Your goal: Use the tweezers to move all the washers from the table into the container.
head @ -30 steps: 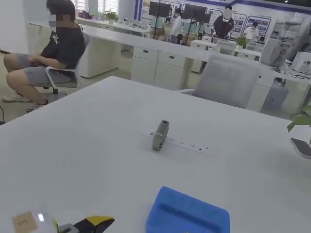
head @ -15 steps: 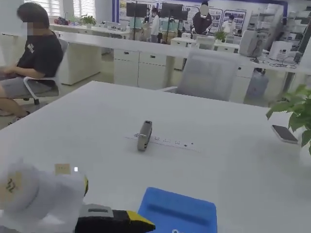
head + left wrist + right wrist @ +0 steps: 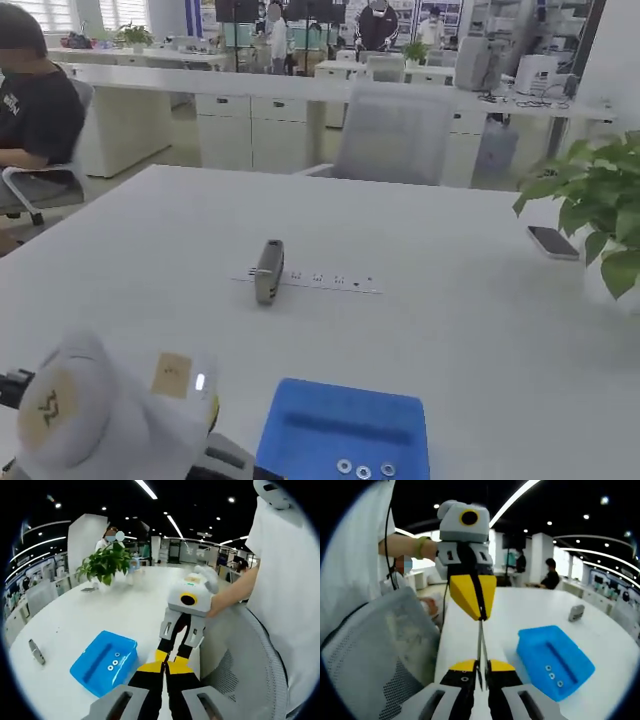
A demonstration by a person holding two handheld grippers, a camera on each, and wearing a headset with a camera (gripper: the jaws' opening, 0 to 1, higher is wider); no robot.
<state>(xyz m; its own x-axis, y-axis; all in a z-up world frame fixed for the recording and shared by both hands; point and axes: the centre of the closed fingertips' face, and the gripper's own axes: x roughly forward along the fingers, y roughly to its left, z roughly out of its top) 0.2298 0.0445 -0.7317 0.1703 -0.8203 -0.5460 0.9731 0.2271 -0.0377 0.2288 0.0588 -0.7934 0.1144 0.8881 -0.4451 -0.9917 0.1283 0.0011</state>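
A blue container [image 3: 345, 425] sits on the white table near its front edge, with three washers [image 3: 365, 469] lying inside. The left gripper [image 3: 215, 455] sits at the bottom left of the head view. In the right gripper view, thin metal tweezers [image 3: 481, 645] run straight between the two grippers. My right gripper [image 3: 478, 669] is shut on one end and the left gripper [image 3: 481, 615] is shut on the other. In the left gripper view, my left gripper [image 3: 164, 668] meets the right gripper [image 3: 168, 655] tip to tip, to the right of the container [image 3: 102, 662] and its washers [image 3: 112, 663].
A power strip [image 3: 320, 281] with a grey adapter [image 3: 268, 270] lies mid-table. A phone [image 3: 552, 242] and a potted plant [image 3: 600, 200] are at the right. A mesh chair [image 3: 385, 645] and the person's body are close behind the grippers. A seated person [image 3: 30, 110] is far left.
The head camera has swung, shifting the whole scene left. The left gripper has risen higher into the bottom left of the head view. The washers in the container have come into view.
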